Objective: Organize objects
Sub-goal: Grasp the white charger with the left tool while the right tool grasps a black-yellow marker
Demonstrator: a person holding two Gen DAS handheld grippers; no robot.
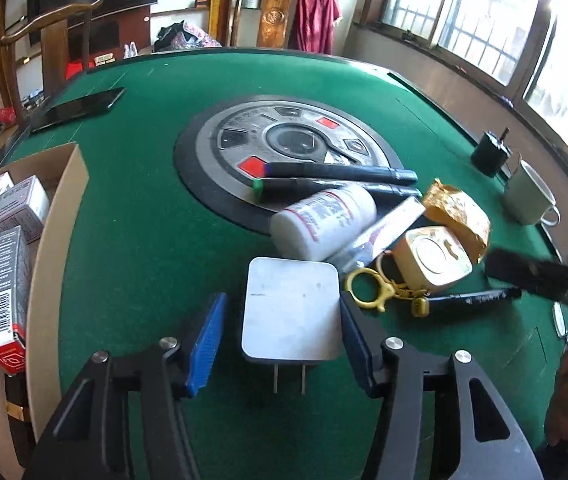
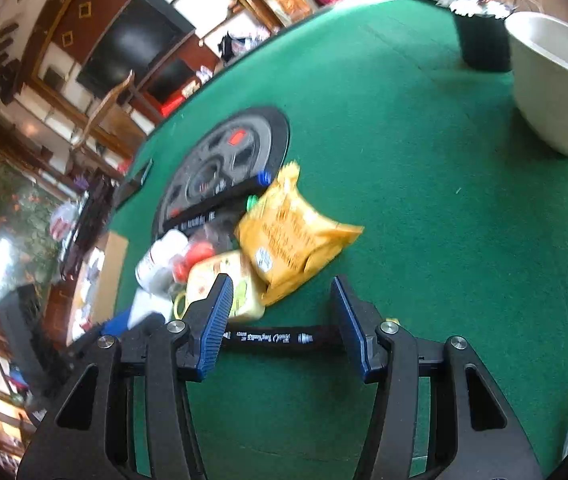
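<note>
A white plug charger lies flat on the green table, prongs toward me. My left gripper straddles it, jaws open; the right pad is at the charger's edge and the left pad stands off it. Behind it is a pile: a white bottle, two black markers, a yellow packet, a cream square tin and a yellow clip. My right gripper is open over a black marker that lies crosswise between its fingers, with the yellow packet just ahead.
A cardboard box holding several small cartons stands at the table's left edge. A dark phone lies at the far left. A pale mug and a black container stand at the right. A round grey hub sits mid-table.
</note>
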